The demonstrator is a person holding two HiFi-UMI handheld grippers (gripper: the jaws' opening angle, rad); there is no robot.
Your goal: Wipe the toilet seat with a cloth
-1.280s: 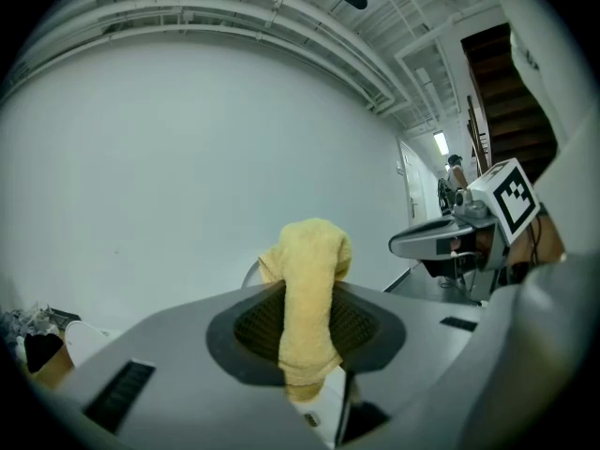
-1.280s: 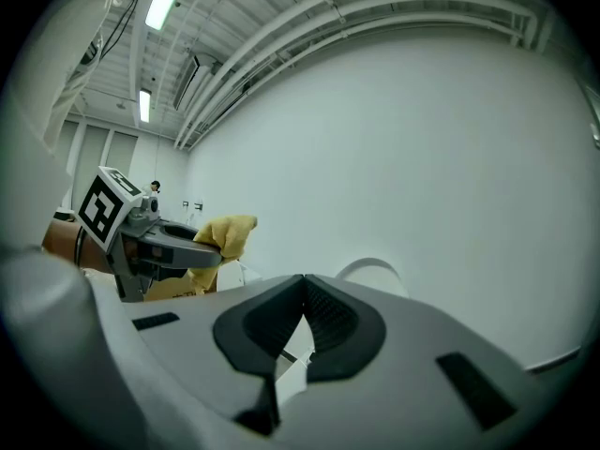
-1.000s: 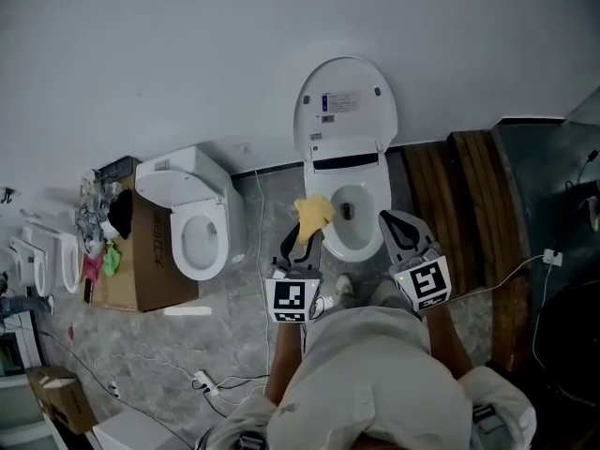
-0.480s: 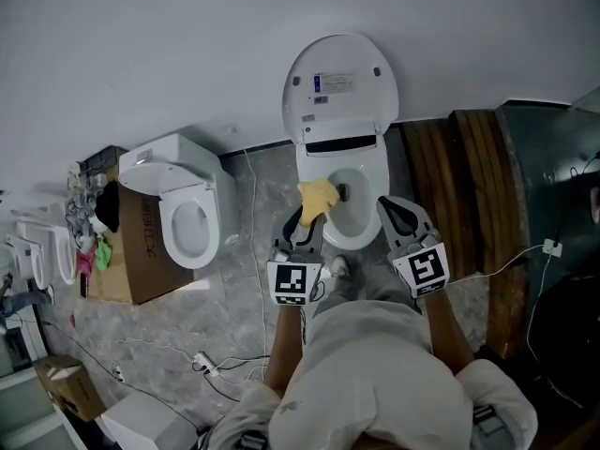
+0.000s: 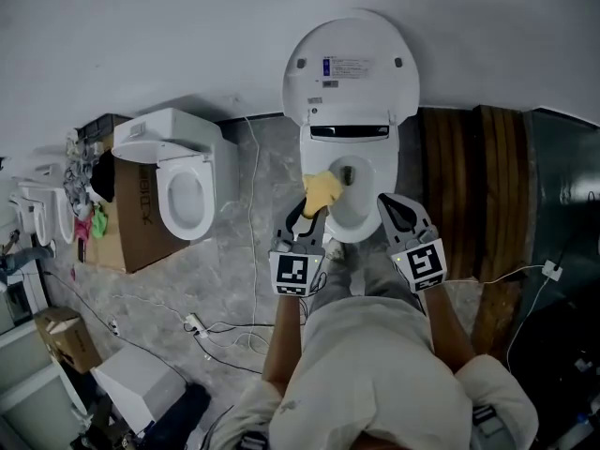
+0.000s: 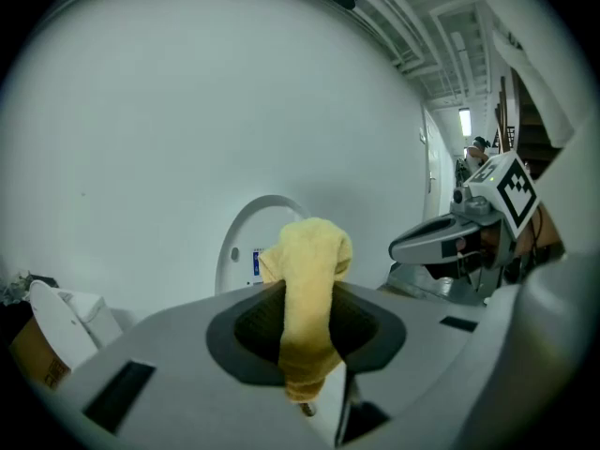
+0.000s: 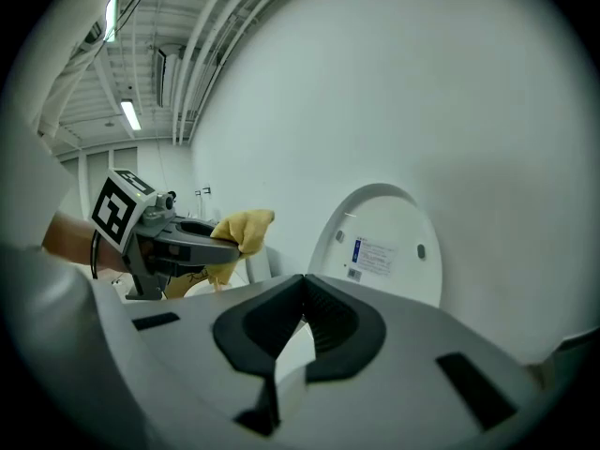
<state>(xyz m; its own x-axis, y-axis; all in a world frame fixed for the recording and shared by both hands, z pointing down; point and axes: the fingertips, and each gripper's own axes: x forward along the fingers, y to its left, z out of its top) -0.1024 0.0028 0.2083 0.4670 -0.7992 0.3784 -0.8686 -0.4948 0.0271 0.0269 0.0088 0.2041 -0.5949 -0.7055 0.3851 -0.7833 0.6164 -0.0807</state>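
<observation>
A white toilet stands against the wall with its lid point(image 5: 350, 64) raised; the seat rim point(image 5: 373, 216) and bowl lie below it. My left gripper point(image 5: 313, 208) is shut on a yellow cloth point(image 5: 323, 190), which hangs over the left side of the seat. In the left gripper view the cloth point(image 6: 309, 289) is pinched between the jaws, with the lid point(image 6: 246, 242) behind it. My right gripper point(image 5: 390, 204) hovers over the seat's right front, shut and holding nothing. In the right gripper view its jaws point(image 7: 302, 289) meet, and the left gripper's cloth point(image 7: 242, 228) shows to the left.
A second white toilet point(image 5: 178, 181) stands to the left beside a cardboard box point(image 5: 127, 223) and a pile of rags. Dark wooden boards point(image 5: 469, 186) lie to the right of the toilet. Cables point(image 5: 225, 331) and a power strip trail over the grey floor.
The head view has shifted so the toilet sits higher and nearer. Both grippers keep their places at the seat's front, and the cloth stays in the left gripper.
</observation>
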